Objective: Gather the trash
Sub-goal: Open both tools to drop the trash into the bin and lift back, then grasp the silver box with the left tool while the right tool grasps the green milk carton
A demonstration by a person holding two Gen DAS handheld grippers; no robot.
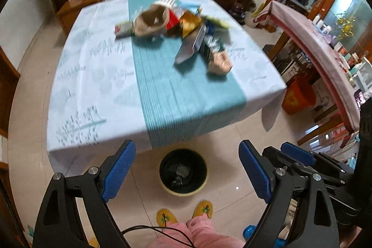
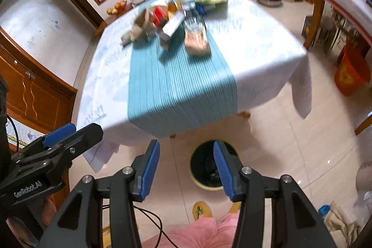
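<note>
Nearest the cameras, the left gripper (image 1: 187,174) stands wide apart with nothing between its blue pads; the right gripper (image 2: 186,170) is partly spread, also empty. Below them, yellow slippers (image 1: 183,214) and pink trousers (image 1: 197,234) show on the tiled floor. Just beyond, a black-lined waste bin (image 1: 183,174) sits on the floor by the table's near edge. Farther off, a trash pile (image 1: 172,27) of wrappers, boxes and a brown paper bag lies on the teal-striped tablecloth (image 1: 176,94), blurred.
</note>
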